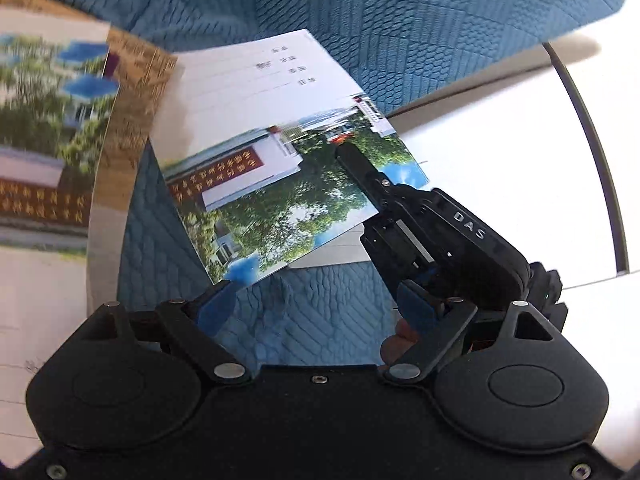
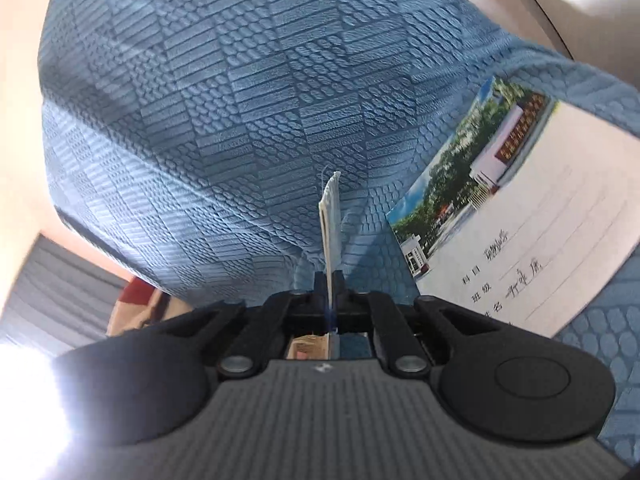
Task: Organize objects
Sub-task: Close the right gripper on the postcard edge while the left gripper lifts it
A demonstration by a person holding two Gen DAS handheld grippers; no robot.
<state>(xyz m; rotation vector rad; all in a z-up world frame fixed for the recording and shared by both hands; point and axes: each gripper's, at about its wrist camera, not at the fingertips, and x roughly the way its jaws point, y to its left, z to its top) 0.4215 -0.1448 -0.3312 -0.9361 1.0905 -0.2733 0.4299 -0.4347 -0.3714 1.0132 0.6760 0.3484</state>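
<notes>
Blue quilted fabric (image 1: 400, 20) fills the background of both views, with a white tabletop (image 1: 500, 152) at the right of the left wrist view. Against that cloth, at mid-frame, sits the thin paper exercise booklet with a photo of a building and trees on its cover (image 1: 256, 184). It is tilted and lifted off the cloth. Your right gripper (image 1: 348, 152) reaches in from the lower right and is clamped on the booklet's right-hand edge. In the right wrist view the same booklet shows edge-on as a thin sliver rising from the closed jaws.

Your left gripper (image 1: 316, 308) sits just below the booklet's lower edge with its jaws spread wide. Its blue pads (image 1: 216, 308) hold nothing.

A second booklet with the same cover (image 2: 500, 208) lies on the cloth at the right of the right wrist view. The blurred cover at the far left of the left wrist view is probably that one, though the blur leaves it uncertain.

You seem to be mid-carry with one booklet. The next move likely calls for bringing it square over its twin and laying it flat, corners matched. Keep the pinch firm, since thin paper sags and can slip.
</notes>
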